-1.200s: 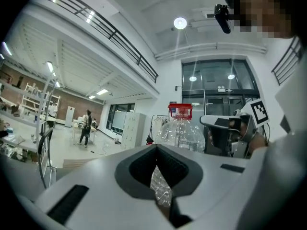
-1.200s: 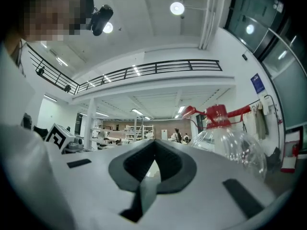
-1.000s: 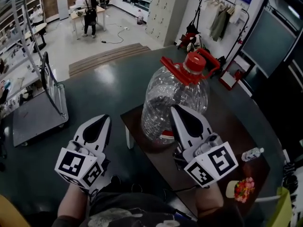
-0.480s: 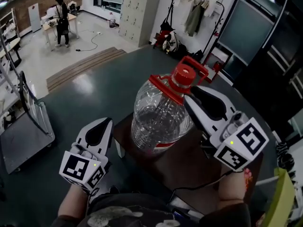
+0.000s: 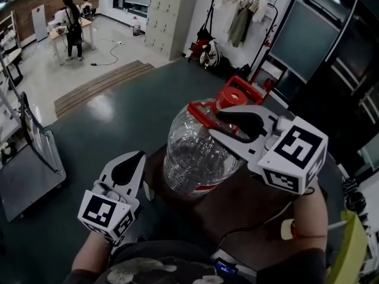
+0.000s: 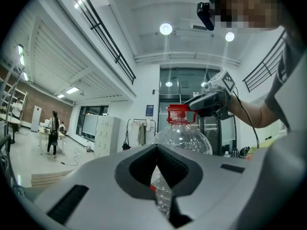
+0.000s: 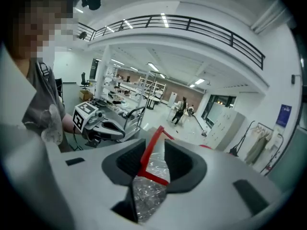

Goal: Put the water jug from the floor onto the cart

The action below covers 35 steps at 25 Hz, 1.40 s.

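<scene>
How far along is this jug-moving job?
Nothing is done yet: the water jug stands on a low brown table, not on the cart. In hand: the right gripper, its jaws just opening, straddles the red handle ungripped. Left: gripping, lifting, carrying it to the cart.

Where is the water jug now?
Centre of the head view: the water jug stands on a brown table; the platform cart is far left.
</scene>
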{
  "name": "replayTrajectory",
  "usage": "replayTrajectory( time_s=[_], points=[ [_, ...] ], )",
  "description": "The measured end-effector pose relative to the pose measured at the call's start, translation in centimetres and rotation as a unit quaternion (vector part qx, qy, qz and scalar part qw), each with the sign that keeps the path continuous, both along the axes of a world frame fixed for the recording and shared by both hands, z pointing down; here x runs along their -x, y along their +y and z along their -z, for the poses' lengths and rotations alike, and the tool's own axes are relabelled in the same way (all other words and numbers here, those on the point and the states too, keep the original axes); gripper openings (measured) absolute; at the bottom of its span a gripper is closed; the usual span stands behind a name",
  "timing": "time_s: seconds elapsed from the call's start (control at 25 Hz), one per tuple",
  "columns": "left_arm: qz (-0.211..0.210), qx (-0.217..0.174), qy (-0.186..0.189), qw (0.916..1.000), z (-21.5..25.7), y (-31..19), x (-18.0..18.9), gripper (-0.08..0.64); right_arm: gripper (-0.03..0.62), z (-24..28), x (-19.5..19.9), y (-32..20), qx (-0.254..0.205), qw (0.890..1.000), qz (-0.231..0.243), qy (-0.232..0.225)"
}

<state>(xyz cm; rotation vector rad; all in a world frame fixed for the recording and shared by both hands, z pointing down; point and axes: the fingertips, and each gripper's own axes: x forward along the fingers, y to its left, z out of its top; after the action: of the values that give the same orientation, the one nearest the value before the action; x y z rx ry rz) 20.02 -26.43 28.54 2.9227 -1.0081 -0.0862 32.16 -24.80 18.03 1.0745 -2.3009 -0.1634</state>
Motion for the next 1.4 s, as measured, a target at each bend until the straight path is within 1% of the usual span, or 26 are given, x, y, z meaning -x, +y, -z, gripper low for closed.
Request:
replayTrajectory(
  time_s=[0.16, 0.32, 0.48, 0.56, 0.68, 0.8, 1.0, 1.08, 1.2, 1.4],
  points=[
    [0.001, 0.000, 0.002, 1.0000, -0.1, 0.0, 0.1, 0.008, 0.109, -1.0, 0.6, 0.0, 0.053, 0.998, 0.013, 0.037],
    [0.002, 0.008, 0.004, 1.0000, -0.6, 0.1, 0.1, 0.008, 0.132, -2.4, 1.4, -0.3, 0.126, 0.990, 0.029, 0.057],
    [0.001, 0.012, 0.006, 0.9999, -1.1, 0.5, -0.1, 0.008, 0.130, -3.7, 1.6, -1.2, 0.151, 0.985, 0.016, 0.087],
    [0.003, 0.013, 0.006, 0.9999, -1.1, 0.7, -0.1, 0.008, 0.121, -3.8, 1.7, -1.4, 0.152, 0.984, 0.013, 0.088],
    [0.009, 0.016, 0.007, 0.9998, -1.3, 1.0, 0.2, 0.008, 0.109, -3.4, 1.6, -1.5, 0.144, 0.986, 0.008, 0.079],
    [0.020, 0.023, 0.008, 0.9995, -1.7, 1.1, 0.3, 0.008, 0.103, -2.8, 1.1, -1.8, 0.142, 0.988, 0.008, 0.057],
    [0.035, 0.034, 0.010, 0.9987, -2.4, 2.1, 1.0, 0.008, 0.092, -1.8, 0.8, -1.6, 0.140, 0.990, 0.024, 0.015],
    [0.041, 0.035, 0.011, 0.9985, -2.7, 2.7, 1.3, 0.008, 0.086, -1.5, 0.8, -1.3, 0.147, 0.988, 0.039, -0.009],
    [0.055, 0.035, 0.011, 0.9978, -2.6, 3.5, 1.7, 0.008, 0.078, -0.7, 1.3, -0.5, 0.157, 0.984, 0.076, -0.036],
    [0.103, 0.038, 0.011, 0.9940, -1.3, 5.7, 1.1, 0.008, 0.075, 0.9, 0.8, 0.9, 0.145, 0.980, 0.130, -0.040]
  ],
)
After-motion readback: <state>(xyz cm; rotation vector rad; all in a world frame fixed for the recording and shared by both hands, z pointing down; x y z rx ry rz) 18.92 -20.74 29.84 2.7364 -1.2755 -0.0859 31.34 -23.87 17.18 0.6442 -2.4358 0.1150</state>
